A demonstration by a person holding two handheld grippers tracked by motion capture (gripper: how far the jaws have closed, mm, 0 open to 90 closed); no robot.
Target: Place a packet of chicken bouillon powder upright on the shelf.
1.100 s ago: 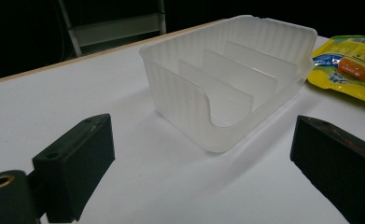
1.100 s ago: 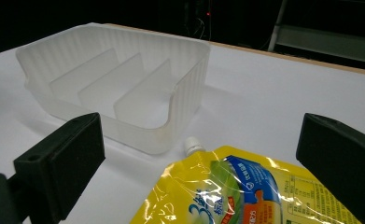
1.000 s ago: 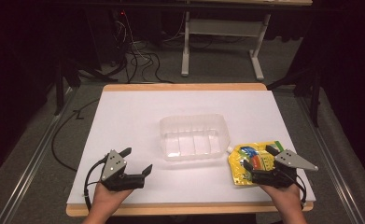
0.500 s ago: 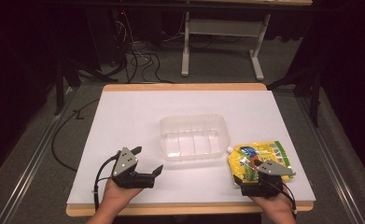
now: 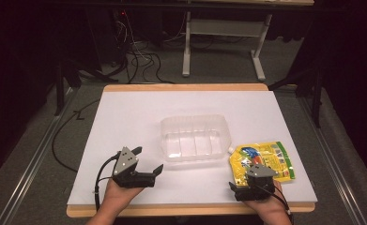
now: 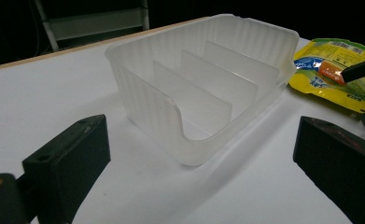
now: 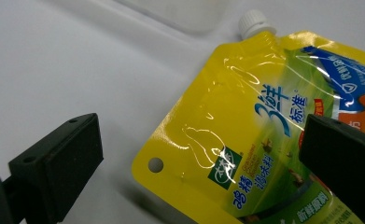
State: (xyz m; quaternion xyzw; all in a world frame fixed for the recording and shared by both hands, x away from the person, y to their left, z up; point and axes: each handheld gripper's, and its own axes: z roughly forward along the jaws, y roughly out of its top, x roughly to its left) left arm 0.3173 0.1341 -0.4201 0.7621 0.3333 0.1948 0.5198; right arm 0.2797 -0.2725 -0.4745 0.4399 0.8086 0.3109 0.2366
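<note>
A clear plastic container (image 5: 195,136) with inner dividers stands mid-table, and its curved front wall faces my left gripper (image 6: 199,163). That gripper (image 5: 148,159) rests low at the near left, open. Its jaws have just been opening a little wider, with nothing between them. A yellow spouted pouch (image 5: 270,157) with a white cap (image 7: 254,22) lies flat to the right of the container. My right gripper (image 5: 248,177) hangs low over the pouch's near left corner, open. Its jaws (image 7: 199,154) straddle the pouch (image 7: 245,140) without pressing on it.
A white sheet (image 5: 134,117) covers the wooden table (image 5: 186,87). Behind the table, a metal desk frame (image 5: 218,37) and loose cables (image 5: 139,61) sit on the dark floor. The pouch (image 6: 334,65) lies close to the table's right near corner.
My right gripper has come down and back toward the near edge, ending over the pouch's near corner. The left gripper has stayed almost in place.
</note>
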